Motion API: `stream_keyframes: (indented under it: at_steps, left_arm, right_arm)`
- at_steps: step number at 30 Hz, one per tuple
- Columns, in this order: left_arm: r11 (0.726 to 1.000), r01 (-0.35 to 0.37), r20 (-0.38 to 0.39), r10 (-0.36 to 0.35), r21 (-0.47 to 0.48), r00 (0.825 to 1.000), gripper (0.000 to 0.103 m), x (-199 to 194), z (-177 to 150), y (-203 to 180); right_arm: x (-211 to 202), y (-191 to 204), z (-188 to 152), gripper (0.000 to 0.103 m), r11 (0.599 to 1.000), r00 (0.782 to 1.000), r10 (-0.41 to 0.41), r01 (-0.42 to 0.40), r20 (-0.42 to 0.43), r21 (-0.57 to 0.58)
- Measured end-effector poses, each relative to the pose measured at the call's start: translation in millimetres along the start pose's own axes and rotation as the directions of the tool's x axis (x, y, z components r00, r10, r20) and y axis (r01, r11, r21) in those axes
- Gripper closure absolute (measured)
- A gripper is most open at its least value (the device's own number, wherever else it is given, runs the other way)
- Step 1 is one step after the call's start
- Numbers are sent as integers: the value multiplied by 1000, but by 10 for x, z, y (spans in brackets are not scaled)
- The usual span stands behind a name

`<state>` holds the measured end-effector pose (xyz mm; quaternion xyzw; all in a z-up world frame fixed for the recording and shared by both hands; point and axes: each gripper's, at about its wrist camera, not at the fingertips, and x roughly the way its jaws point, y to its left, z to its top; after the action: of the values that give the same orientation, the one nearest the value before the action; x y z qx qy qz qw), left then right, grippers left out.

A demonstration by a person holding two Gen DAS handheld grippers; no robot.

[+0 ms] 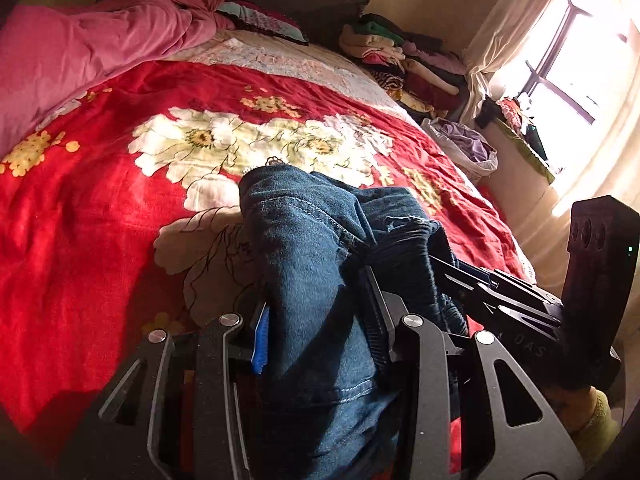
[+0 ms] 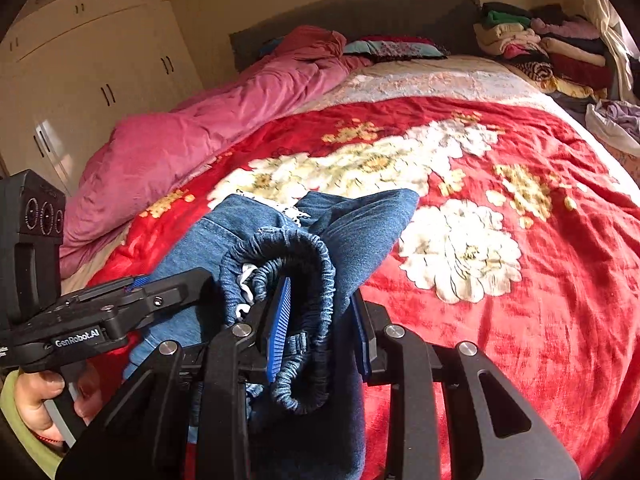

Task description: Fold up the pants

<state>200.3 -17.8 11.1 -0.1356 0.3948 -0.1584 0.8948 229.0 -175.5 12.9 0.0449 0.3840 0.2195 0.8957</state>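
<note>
**Jeans held in both grippers over bed**

Left gripper (image 1: 320, 320): fingers clamped on a thick fold of the jeans (image 1: 316, 264). A blue pad (image 1: 260, 338) shows on one finger; the other is mostly buried in cloth. Denim bulges out ahead of the tips and hangs down between the finger arms.

Right gripper (image 2: 320, 320): fingers clamped on the jeans (image 2: 256, 232) at the waistband (image 2: 316, 264), whose gathered elastic loops over one blue pad (image 2: 279, 328). A leg drapes below; more denim is bunched ahead of the tips.

The two grippers sit just beside each other, each showing in the other's view. A hand (image 2: 38, 404) with a yellow-green cuff grips the left handle.

Beneath and ahead of the fingers: red floral blanket (image 1: 104, 216). Beyond it: pink duvet (image 2: 192, 136), pillow (image 2: 392, 49), headboard (image 2: 360, 12). Far right of the fingers: stacked clothes (image 1: 404, 60), bag (image 1: 460, 148), curtain (image 1: 504, 28), window (image 1: 568, 44). Far left: wardrobe (image 2: 80, 60).
</note>
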Motion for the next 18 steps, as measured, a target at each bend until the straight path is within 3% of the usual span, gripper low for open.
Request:
stream_keyframes:
  at_steps: [3,5,11,13,15,18]
  left_arm:
    - [999,-33,-25,33,-20,999,71,89,-92,146]
    - [998,-33,-46,31,-46,998,65,148,-145,234]
    - [998,-37,-52,35,-47,998,62,195,-199,300]
    - [998,-40,-52,38,-46,998,59,188,-193,290]
    - [998,-45,-47,43,-37,998,49,136,-197,269]
    - [998,-49,-25,49,-28,999,44,-7,-217,234]
  right_arm:
    - [160,-180,-120,74,998,997,-50,53,-61,44]
    - [223,-285,-187,67,995,995,-53,61,-88,83]
    - [242,-344,-229,55,990,992,-70,81,-101,112]
    - [202,-317,-213,53,991,992,-76,86,-98,104]
    - [93,-305,-199,47,990,994,-75,83,-75,110]
    - [-164,-247,-215,36,992,996,-88,89,-17,91]
